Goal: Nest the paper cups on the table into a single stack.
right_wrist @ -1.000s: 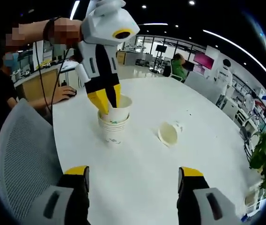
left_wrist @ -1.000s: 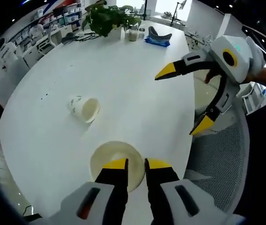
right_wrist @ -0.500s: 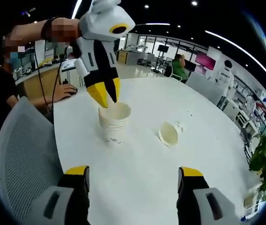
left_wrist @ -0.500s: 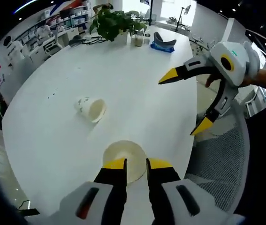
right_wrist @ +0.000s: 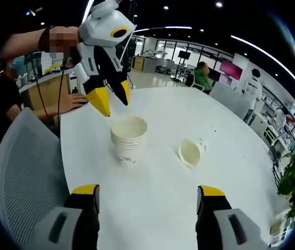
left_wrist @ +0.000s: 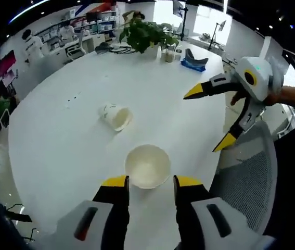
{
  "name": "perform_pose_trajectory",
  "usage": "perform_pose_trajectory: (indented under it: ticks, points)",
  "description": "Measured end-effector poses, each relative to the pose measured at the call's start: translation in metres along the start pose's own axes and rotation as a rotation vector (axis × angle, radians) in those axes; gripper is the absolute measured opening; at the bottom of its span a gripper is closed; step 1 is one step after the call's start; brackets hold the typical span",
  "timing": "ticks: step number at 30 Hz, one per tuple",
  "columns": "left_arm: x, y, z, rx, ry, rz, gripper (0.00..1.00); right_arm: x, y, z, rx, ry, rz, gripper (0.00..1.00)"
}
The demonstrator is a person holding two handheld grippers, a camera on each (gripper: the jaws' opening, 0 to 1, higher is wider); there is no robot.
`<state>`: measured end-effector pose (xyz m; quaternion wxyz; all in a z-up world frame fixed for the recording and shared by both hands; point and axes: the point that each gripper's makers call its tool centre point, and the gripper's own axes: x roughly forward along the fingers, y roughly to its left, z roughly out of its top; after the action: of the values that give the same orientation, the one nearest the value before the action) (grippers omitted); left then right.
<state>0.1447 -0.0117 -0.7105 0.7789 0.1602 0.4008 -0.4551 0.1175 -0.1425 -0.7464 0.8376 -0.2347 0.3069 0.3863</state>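
Observation:
A stack of white paper cups [right_wrist: 128, 137] stands upright on the white round table [right_wrist: 157, 198]; from above its open mouth [left_wrist: 147, 165] sits just past my left gripper's yellow tips. My left gripper [left_wrist: 148, 182] is open and hangs above the stack, holding nothing; it also appears from the side [right_wrist: 110, 99], clear of the rim. A single paper cup [left_wrist: 116, 116] lies on its side farther along the table, mouth toward me [right_wrist: 191, 152]. My right gripper [right_wrist: 147, 191] is open and empty over the table's near part; it reaches in at the right [left_wrist: 224, 119].
A grey mesh chair [right_wrist: 20, 177] stands at the table's edge beside the stack. A potted plant [left_wrist: 146, 34], a jar and a blue cloth [left_wrist: 193, 63] sit at the table's far end. A person sits at a desk beyond the table [right_wrist: 64, 104].
My left gripper let go of the top cup, opened and rose off the stack. The cup has dropped into the stack. The right gripper stayed where it was.

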Motion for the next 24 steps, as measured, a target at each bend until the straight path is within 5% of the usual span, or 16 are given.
perform_pose_trajectory:
  ticks: [9,24]
  points:
    - [-0.015,0.017,-0.01,-0.115,-0.131,0.062,0.39,0.005,-0.005,0.002,0.01,-0.002,-0.004,0.76]
    - [-0.025,0.028,-0.037,-0.188,-0.206,0.144,0.51,0.027,-0.04,0.002,0.085,-0.007,-0.071,0.76]
